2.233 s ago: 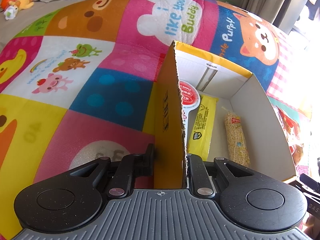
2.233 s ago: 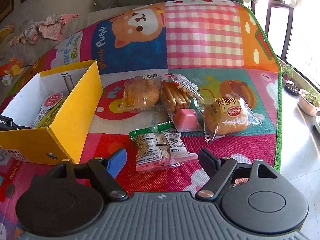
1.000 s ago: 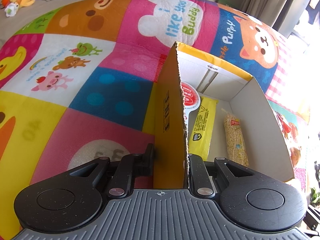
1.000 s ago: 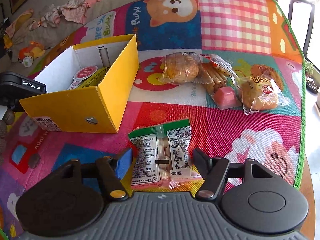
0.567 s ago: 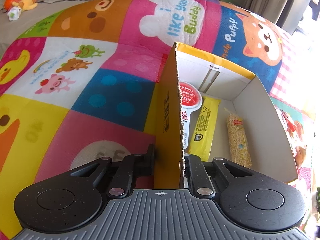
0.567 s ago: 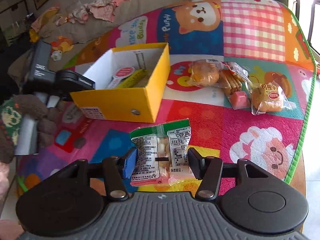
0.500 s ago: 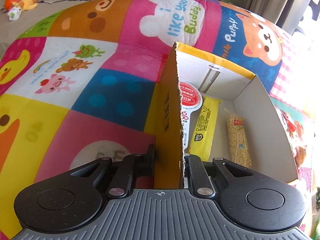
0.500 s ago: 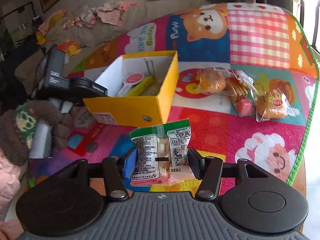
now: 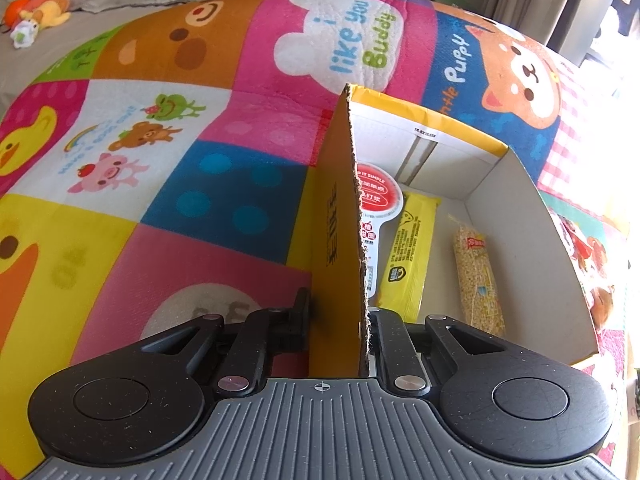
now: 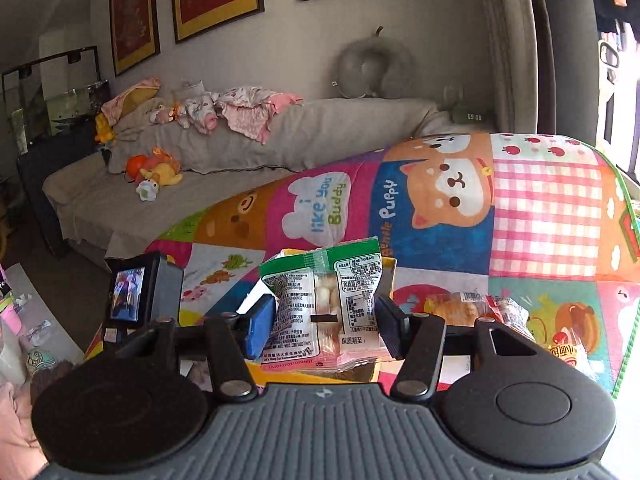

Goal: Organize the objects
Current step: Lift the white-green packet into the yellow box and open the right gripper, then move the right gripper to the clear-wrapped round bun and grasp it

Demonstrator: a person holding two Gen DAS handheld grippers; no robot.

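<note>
The right gripper [image 10: 323, 322], jaws clamped on the green-topped snack packet [image 10: 326, 308], has risen from the play mat [image 10: 544, 216] near its front edge, so the packet now hangs clear in the air above the yellow cardboard box [image 9: 536, 248]. The left gripper [image 9: 339, 320] stays pinched on that box's near wall, steadying it beside the mat's middle. Judging by this, the pick is done and only the drop into the box beside the yellow sachet [image 9: 408, 256] and grain bar [image 9: 478, 276] remains

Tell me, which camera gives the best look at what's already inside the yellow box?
The left wrist view. It looks down into the yellow box, showing a yellow packet, a grain bar and a red-topped white packet. In the right wrist view the box is almost wholly hidden behind the snack packet held in the right gripper.
</note>
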